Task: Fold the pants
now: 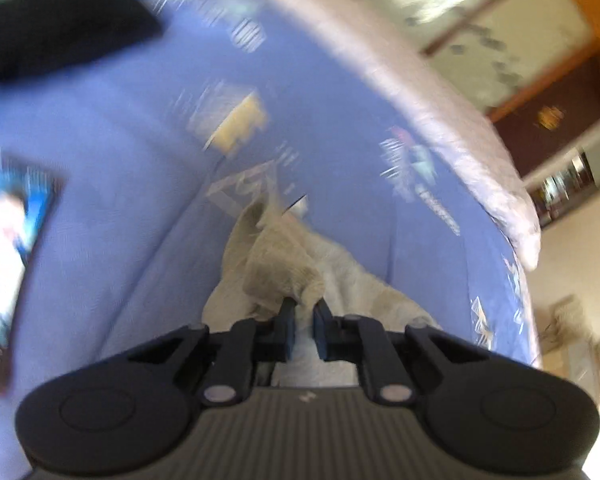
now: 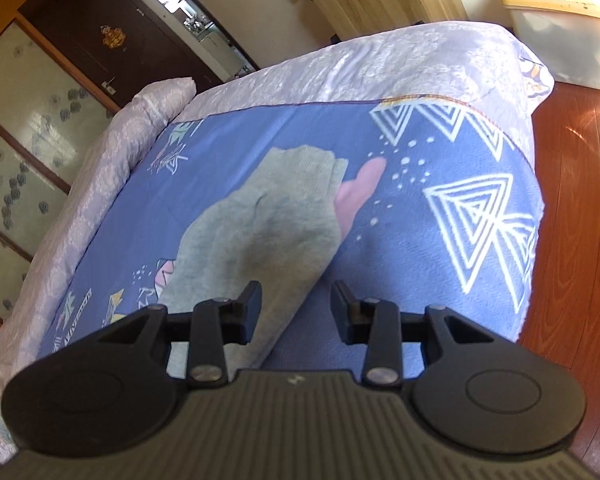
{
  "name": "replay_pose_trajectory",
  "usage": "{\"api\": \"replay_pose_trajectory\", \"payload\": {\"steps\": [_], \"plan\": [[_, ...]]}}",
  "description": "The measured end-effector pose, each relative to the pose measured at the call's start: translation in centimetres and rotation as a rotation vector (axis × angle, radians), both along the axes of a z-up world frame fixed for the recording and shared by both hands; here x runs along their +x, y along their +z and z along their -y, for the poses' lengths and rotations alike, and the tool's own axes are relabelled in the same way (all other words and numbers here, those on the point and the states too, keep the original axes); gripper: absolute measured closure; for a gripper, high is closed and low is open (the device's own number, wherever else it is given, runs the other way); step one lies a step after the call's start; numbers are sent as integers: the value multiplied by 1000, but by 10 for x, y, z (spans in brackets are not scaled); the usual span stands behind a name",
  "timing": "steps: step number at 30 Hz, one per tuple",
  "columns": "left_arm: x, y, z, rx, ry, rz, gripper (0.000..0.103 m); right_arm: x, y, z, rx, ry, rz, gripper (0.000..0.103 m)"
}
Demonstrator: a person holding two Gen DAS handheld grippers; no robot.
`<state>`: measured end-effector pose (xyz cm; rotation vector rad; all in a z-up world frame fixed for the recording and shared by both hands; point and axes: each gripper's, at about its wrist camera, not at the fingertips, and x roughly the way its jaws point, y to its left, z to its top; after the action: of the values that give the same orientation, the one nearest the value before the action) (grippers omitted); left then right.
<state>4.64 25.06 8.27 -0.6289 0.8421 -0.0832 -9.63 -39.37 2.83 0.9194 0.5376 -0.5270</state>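
The pants (image 2: 260, 220) are pale grey-green knit, one leg lying flat on the blue bedspread (image 2: 420, 248) and running away from me. My right gripper (image 2: 298, 300) hovers open over the leg's near end. Its left finger (image 2: 252, 300) is above the cloth and its right finger (image 2: 342, 302) is above bare bedspread. In the blurred left wrist view, my left gripper (image 1: 303, 312) is shut on a bunched-up fold of the pants (image 1: 276, 264), and the rest of the fabric trails under the gripper.
A lilac quilt (image 2: 112, 152) is bunched along the bed's far side. A black garment (image 1: 60, 28) and a blue printed booklet (image 1: 12, 232) lie on the bedspread. Wooden floor (image 2: 572, 184) borders the bed's right edge, and a pale plastic box (image 2: 560, 20) stands beyond it.
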Motion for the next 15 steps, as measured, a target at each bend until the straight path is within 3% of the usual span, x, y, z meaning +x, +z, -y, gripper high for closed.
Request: {"api": "replay_pose_trajectory", "payload": {"steps": [2,5,7,9,10,12,15], "plan": [[-32,23,12,96,-21,73,94,2,3,-8,-23,8,-5,62],[-76,29,11,116,12,96,94,6,4,-13,-45,16,-15,62],[-89,13,12,154,34,31,91,8,2,-19,-36,12,-13,62],[-89,-16,16,214,53,-107,81,14,-1,-24,-25,21,-15,62],[-89,-28,15,224,62,-164,81,17,-2,-27,-19,29,-15,62],[-97,-34,5,175,94,-186,81,20,-1,-32,-11,47,-3,62],[-112,-6,-10,113,160,-67,81,19,11,-42,-45,83,25,62]]}}
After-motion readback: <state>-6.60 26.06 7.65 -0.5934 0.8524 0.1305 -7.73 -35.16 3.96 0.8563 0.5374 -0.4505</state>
